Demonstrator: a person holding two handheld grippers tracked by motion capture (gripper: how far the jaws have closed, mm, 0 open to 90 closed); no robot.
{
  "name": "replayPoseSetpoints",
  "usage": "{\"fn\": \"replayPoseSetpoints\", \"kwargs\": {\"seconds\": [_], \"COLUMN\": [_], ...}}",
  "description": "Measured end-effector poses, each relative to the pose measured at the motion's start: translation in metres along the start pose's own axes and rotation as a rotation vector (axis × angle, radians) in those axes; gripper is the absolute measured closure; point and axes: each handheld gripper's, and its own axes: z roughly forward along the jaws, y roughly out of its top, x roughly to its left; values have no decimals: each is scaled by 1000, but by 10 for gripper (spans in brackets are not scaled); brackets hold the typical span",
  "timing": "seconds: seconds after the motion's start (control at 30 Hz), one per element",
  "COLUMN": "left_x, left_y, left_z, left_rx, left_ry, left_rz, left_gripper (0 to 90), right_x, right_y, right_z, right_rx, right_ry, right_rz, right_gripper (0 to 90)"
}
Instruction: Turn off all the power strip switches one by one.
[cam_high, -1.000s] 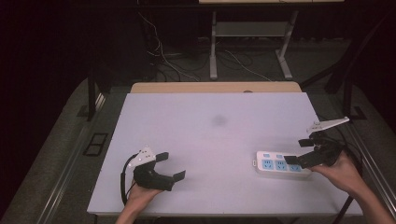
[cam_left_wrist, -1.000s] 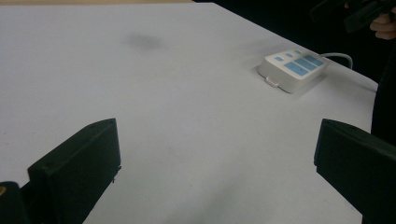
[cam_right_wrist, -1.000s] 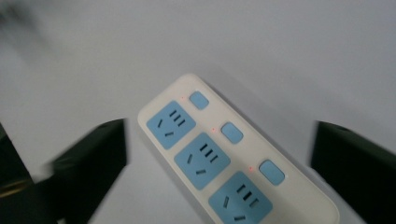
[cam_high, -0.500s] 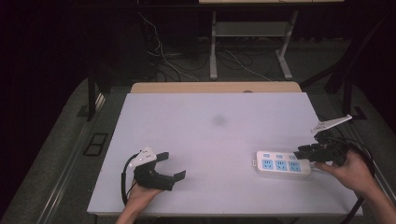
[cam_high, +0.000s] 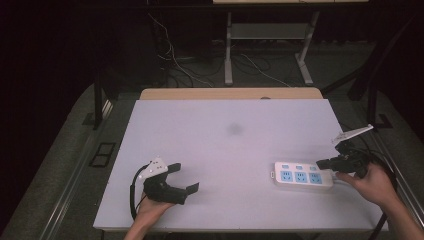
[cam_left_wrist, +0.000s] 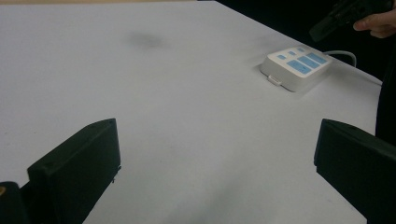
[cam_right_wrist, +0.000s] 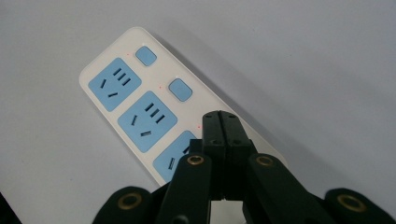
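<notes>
Right gripper pressed shut over the power strip, left one parked wide open

My right hand-held black gripper (cam_high: 324, 163) has just been closing and its two jaws now sit pressed flat together with nothing between them, tips hanging over the cable end of the white rectangular plastic power strip with three blue sockets and blue buttons (cam_high: 301, 176). In the right gripper view the shut tips (cam_right_wrist: 221, 122) sit over the last blue socket, though I can't tell whether they touch it. The strip lies flat on the pale matte table (cam_high: 225, 150), near its right edge (cable trailing off that side). My left black gripper (cam_high: 183, 178) rests near the front left part of the table, well apart from the strip, jaws spread wide and holding nothing.
</notes>
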Motion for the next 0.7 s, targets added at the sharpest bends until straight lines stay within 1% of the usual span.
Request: {"fn": "replayPoseSetpoints", "kwargs": {"seconds": [0.13, 0.4, 0.5, 0.63, 0.7], "left_x": [0, 0, 0, 0, 0], "left_y": [0, 0, 0, 0, 0], "left_z": [0, 0, 1, 1, 1], "left_rx": [0, 3, 5, 5, 4], "left_ry": [3, 3, 3, 4, 4], "left_rz": [-1, 1, 0, 0, 0], "left_gripper": [0, 0, 0, 0, 0], "right_x": [-2, -7, -8, -7, -7], "right_y": [-1, -2, -1, 2, 3], "right_z": [3, 14, 18, 21, 23], "right_rx": [-1, 0, 9, 6, 16], "right_ry": [5, 8, 9, 12, 10], "right_rz": [-2, 11, 8, 5, 5], "right_gripper": [899, 899, 899, 899, 899]}}
